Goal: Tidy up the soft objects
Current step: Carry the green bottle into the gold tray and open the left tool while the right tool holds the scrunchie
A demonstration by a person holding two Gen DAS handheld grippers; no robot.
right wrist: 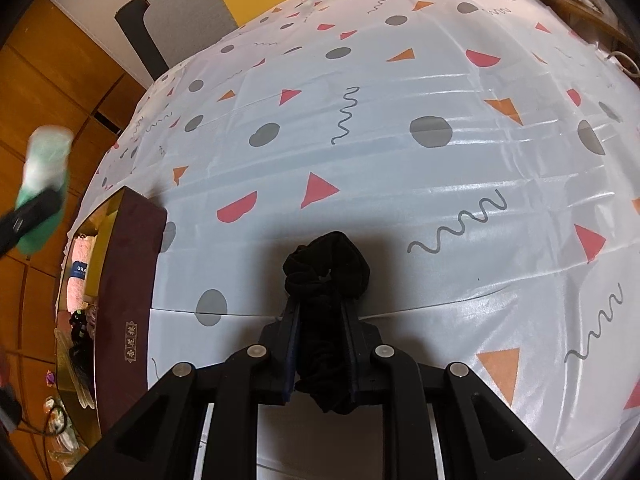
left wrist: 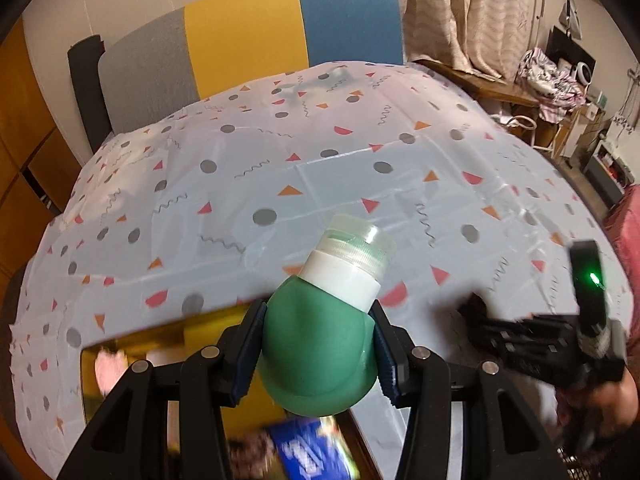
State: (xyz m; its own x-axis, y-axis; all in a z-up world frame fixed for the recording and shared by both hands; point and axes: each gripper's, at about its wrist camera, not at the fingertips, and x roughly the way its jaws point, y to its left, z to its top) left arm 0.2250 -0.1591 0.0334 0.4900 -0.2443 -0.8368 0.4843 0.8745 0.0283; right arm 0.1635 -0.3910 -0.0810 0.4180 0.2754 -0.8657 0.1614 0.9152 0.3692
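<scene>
My left gripper (left wrist: 318,344) is shut on a green soft squeeze bottle (left wrist: 320,344) with a white collar and clear cap, held in the air above the open box (left wrist: 132,340) at the table's near edge. The bottle also shows blurred in the right wrist view (right wrist: 42,192), far left. My right gripper (right wrist: 320,320) is shut on a black fabric scrunchie (right wrist: 326,268), just above the patterned tablecloth (right wrist: 400,168). The right gripper shows in the left wrist view (left wrist: 536,340), to the right.
The box has a dark red wall (right wrist: 128,280) and a gold inside holding a pink towel (right wrist: 78,276), a blue packet (left wrist: 308,452) and other small items. A grey, yellow and blue chair back (left wrist: 248,40) stands behind the table. Cluttered shelves (left wrist: 560,80) are at the right.
</scene>
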